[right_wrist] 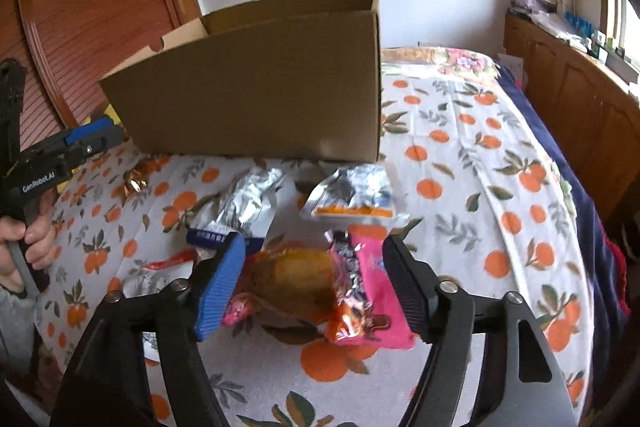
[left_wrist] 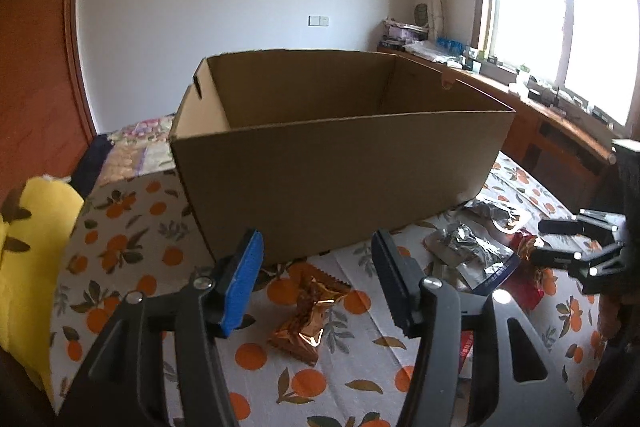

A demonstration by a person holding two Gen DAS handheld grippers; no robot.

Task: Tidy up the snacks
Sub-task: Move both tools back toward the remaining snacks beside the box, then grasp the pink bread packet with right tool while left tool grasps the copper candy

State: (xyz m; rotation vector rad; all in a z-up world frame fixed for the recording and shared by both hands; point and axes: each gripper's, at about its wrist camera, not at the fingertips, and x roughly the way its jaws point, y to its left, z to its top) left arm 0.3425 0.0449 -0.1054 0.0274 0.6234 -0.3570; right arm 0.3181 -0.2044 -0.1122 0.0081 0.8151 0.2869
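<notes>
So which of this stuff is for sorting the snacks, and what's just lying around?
For the job: cardboard box, gold snack packet, silver packets, pink packet, orange packet.
Lying about: yellow cloth, clutter on the wooden cabinet.

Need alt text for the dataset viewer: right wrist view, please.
Open right gripper hovers over an orange snack packet and a pink one on an orange-print cloth. Silver packets lie beyond, before an open cardboard box; the left gripper shows at left.

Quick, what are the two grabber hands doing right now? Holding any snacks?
Left gripper: open, holding nothing, above a crinkly gold foil snack packet.
Right gripper: open, holding nothing, fingers either side of an orange-and-pink snack wrapper pile.
</notes>
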